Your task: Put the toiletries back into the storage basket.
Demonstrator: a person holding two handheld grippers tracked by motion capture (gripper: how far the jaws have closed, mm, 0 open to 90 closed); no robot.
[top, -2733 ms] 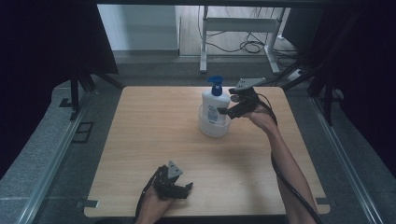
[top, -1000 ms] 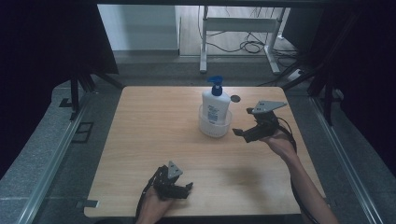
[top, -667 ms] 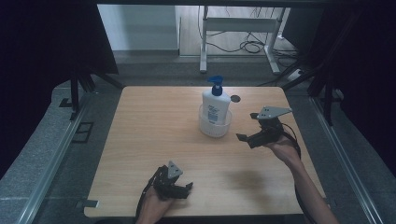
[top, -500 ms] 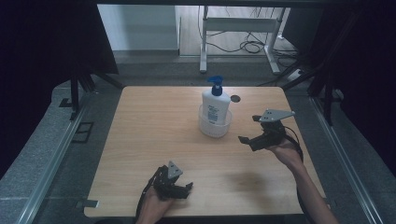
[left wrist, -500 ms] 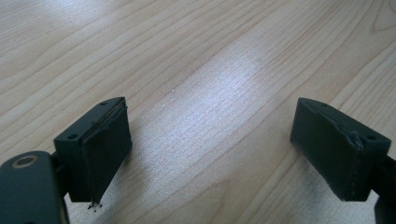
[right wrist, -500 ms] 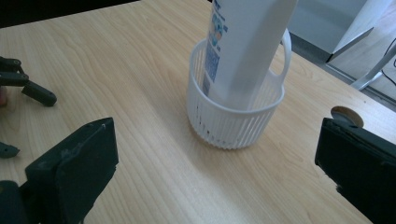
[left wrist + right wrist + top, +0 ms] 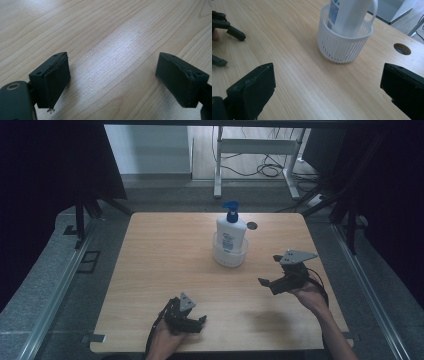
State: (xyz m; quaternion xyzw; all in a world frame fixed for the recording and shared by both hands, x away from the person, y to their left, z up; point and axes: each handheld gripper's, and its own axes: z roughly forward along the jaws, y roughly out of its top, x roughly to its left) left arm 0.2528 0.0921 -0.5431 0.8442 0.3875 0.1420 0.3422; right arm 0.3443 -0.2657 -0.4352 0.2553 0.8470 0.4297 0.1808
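The pump bottle (image 7: 231,234) stands upright inside a white slatted basket (image 7: 230,257) at the far middle of the wooden table (image 7: 150,270). In the right gripper view the bottle (image 7: 350,15) is cut off by the top edge, so we cannot see its pump head or most of its label there; its base is screened by the wall of the basket (image 7: 342,46), and we cannot make out how it sits on the floor of the basket. The print on the label is too small to read in the high view.

We find the right gripper (image 7: 272,270) held above the table, to the right of the basket and apart from it, jaws spread wide and gripping nothing. The left gripper (image 7: 196,321) rests at the near edge, well apart from the bottle, jaws likewise wide with bare wood between them. A round hole (image 7: 402,49) in the tabletop lies just beyond the basket.
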